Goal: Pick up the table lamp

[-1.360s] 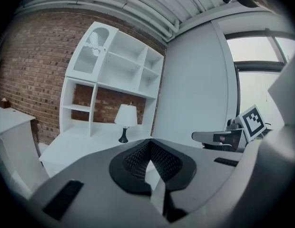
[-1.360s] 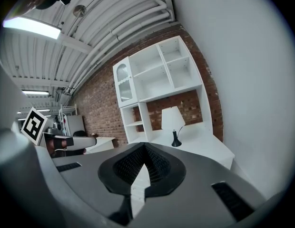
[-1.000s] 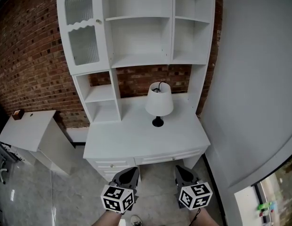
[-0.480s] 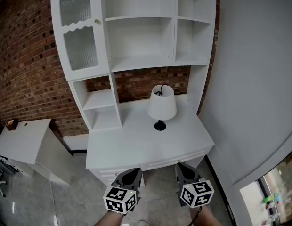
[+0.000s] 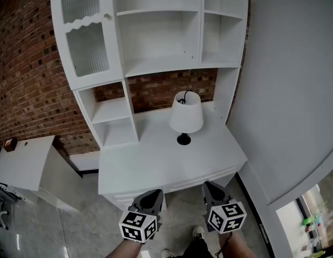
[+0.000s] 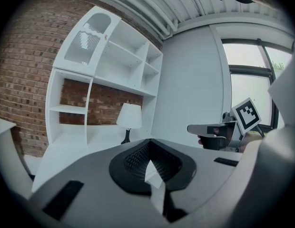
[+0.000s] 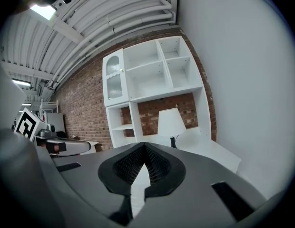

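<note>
The table lamp (image 5: 186, 114), with a white shade and a small black base, stands upright at the back right of the white desk (image 5: 156, 168). It also shows ahead in the left gripper view (image 6: 129, 116) and in the right gripper view (image 7: 170, 122). Both grippers hover side by side off the desk's front edge, well short of the lamp. My left gripper (image 5: 150, 199) is shut with nothing in it (image 6: 148, 150). My right gripper (image 5: 211, 190) is also shut and empty (image 7: 143, 152).
A white hutch with shelves and a glass-door cabinet (image 5: 83, 36) rises behind the lamp against a brick wall. A grey wall (image 5: 287, 90) borders the desk's right side. A low white side table (image 5: 21, 160) stands at the left. A shoe (image 5: 198, 232) shows on the floor.
Both grippers have moved forward to the desk's front edge, and the desk looms slightly nearer. The lamp has not moved and both pairs of jaws stay shut.
</note>
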